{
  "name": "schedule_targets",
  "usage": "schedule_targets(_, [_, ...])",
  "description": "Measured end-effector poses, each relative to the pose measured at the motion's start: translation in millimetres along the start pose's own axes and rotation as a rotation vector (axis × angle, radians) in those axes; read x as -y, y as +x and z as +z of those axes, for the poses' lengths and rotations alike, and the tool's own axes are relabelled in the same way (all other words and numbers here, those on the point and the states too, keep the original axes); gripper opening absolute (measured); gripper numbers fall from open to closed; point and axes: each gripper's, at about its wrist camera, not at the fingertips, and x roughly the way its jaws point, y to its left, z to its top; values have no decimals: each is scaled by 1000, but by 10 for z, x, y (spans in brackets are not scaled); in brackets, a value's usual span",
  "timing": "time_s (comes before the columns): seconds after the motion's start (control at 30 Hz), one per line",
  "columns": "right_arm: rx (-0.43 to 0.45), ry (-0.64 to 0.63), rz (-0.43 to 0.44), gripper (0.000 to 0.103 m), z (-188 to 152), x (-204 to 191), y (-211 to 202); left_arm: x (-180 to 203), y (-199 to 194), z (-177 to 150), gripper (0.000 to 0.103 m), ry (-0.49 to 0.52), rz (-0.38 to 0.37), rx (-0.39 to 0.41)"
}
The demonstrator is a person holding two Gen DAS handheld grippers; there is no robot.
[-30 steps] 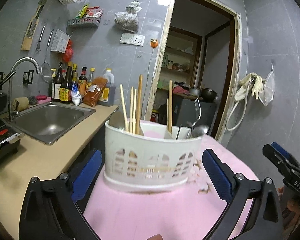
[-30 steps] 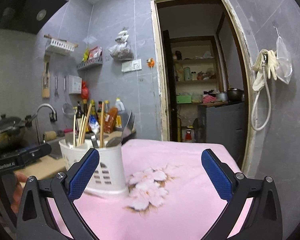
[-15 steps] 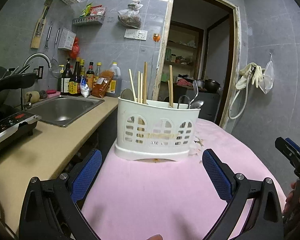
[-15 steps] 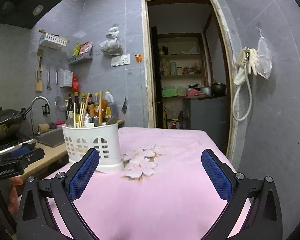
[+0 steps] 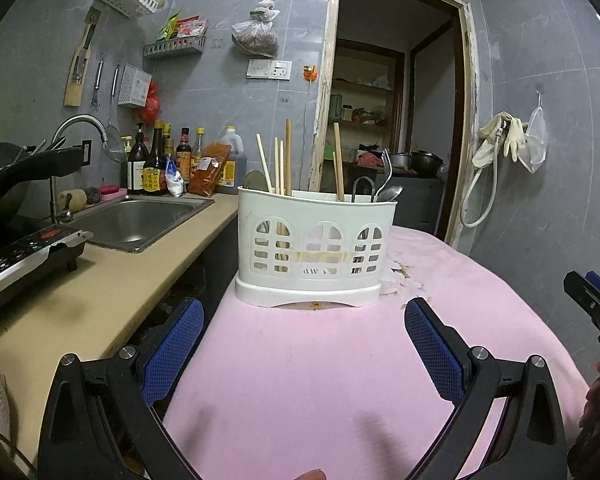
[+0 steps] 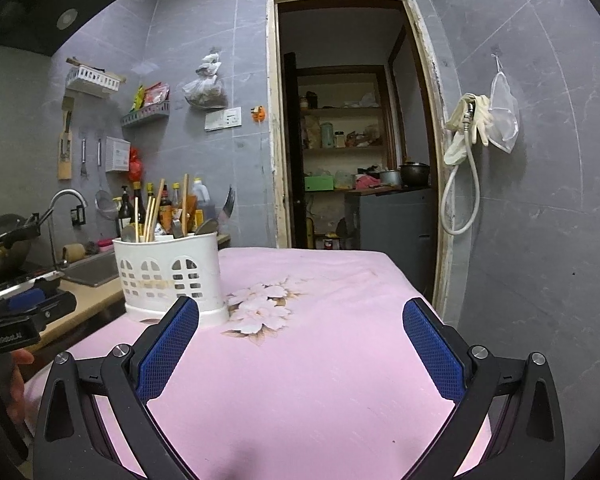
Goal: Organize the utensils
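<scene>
The left wrist camera is sitting low over the pink tabletop (image 5: 320, 380), looking forward between its own spread jaws straight at the white utensil caddy (image 5: 314, 248), which is standing near and centred, with the sink (image 5: 136, 220) off to its left. The right wrist camera is looking from farther right along the same tabletop toward the doorway (image 6: 352, 140), so the caddy is falling at its left. Both views are sharing the caddy, doorway and grey wall, and each is catching the other gripper at its edge.
</scene>
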Motion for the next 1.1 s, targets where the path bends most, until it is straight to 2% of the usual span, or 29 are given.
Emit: schedule_targets(1.1, [-21, 1, -14, 103, -45, 43, 32, -4, 53, -60, 99, 3, 13, -2])
